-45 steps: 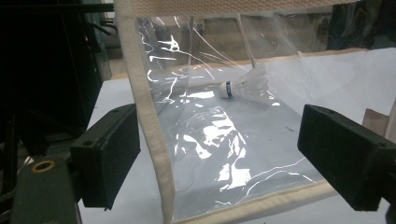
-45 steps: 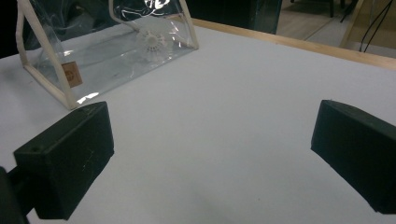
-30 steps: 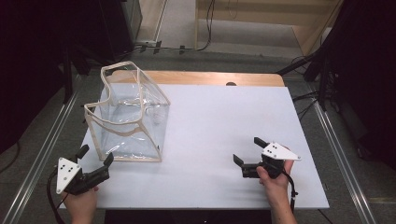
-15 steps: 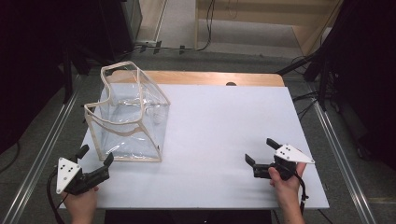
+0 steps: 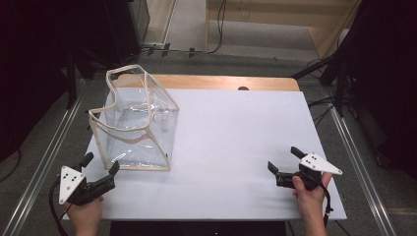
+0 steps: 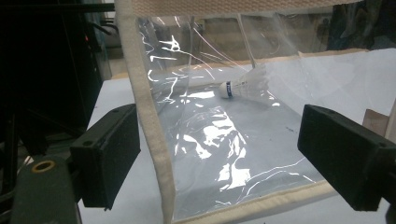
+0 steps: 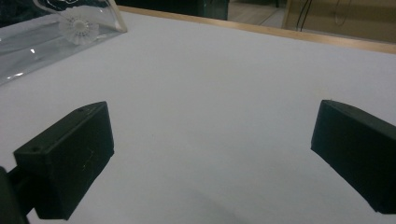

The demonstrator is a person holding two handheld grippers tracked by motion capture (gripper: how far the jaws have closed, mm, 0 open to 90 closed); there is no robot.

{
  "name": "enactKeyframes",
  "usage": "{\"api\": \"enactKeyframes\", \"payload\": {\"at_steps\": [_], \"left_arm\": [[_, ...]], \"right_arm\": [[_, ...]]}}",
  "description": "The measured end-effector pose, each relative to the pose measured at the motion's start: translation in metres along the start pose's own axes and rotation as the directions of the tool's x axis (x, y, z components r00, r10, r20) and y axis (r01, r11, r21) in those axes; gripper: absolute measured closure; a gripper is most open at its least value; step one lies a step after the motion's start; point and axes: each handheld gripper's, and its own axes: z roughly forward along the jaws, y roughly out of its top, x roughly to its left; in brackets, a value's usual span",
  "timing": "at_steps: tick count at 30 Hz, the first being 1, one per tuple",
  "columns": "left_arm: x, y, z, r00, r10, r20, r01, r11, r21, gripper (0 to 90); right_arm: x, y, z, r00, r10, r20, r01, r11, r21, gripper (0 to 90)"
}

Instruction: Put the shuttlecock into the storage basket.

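Note:
A clear plastic bag [image 5: 135, 123] with cream edging stands open on the left of the white table [image 5: 236, 137]. Inside it lies a white shuttlecock [image 6: 245, 85] with a blue band, seen through the bag's wall [image 6: 219, 140]; its feathered end [image 7: 80, 29] shows in the right gripper view. My left gripper [image 5: 101, 164] is open at the table's near left corner, just short of the bag's near bottom edge, nothing between its jaws. My right gripper [image 5: 284, 160] is open low over the table at the near right, empty, pointing left toward the bag [image 7: 51, 32].
A wooden strip [image 5: 221, 82] runs along the table's far edge. Metal rails [image 5: 46, 157] flank both sides of the table. Dark equipment and cables stand on the floor beyond.
My right gripper has drawn back to the right and toward the near edge. The left gripper and the bag have stayed put.

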Motion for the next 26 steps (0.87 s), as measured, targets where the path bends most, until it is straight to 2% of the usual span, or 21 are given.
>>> {"api": "enactKeyframes", "payload": {"at_steps": [12, 18, 21, 26], "left_arm": [[0.000, 0.000, 0.000, 1.0000, 0.001, 0.000, -0.001, 1.0000, 0.000, 13.7], [0.000, 0.000, 0.001, 1.0000, 0.000, -0.001, 0.000, 1.0000, 0.001, 13.7], [0.000, 0.000, 0.000, 1.0000, -0.001, -0.001, 0.001, 1.0000, 0.001, 13.7], [0.000, 0.000, 0.001, 1.0000, -0.001, -0.001, 0.001, 1.0000, 0.001, 13.7]], "right_arm": [[-0.017, -0.003, -0.014, 0.9993, 0.030, 0.021, -0.030, 0.999, -0.015, 0.0], [-0.024, -0.005, -0.017, 0.9993, 0.036, 0.006, -0.035, 0.999, -0.013, 0.0], [-0.025, -0.007, -0.015, 0.9986, 0.053, 0.003, -0.053, 0.999, -0.014, 0.0], [-0.023, -0.007, -0.012, 0.9989, 0.047, 0.006, -0.047, 0.999, -0.011, 0.0]]}}
